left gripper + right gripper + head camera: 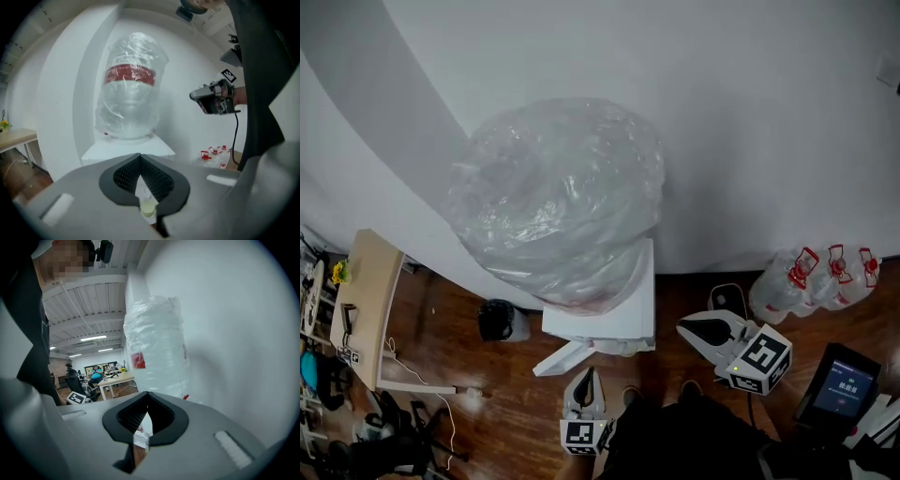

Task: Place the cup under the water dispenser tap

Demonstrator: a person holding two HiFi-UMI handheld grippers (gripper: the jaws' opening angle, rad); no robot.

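Before the water dispenser (614, 314) (bottle (558, 192) plastic-wrapped), left hand-held gripper (589, 373) and right hand-held gripper (686, 328) hover, jaws together, holding nothing.

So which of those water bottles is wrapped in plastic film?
The big bottle standing on the white dispenser, under crinkled clear film; the others, small red-capped bottles, sit down on the floor at the right.

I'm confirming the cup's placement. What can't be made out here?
- Tap: head view, hidden under the wrapped bottle and dispenser top; gripper views, blocked by the left gripper and right gripper.
- Cup: none identifiable; the pale blob below the left jaws, left gripper view, is too small to name.
- Screen text: head view, too small.
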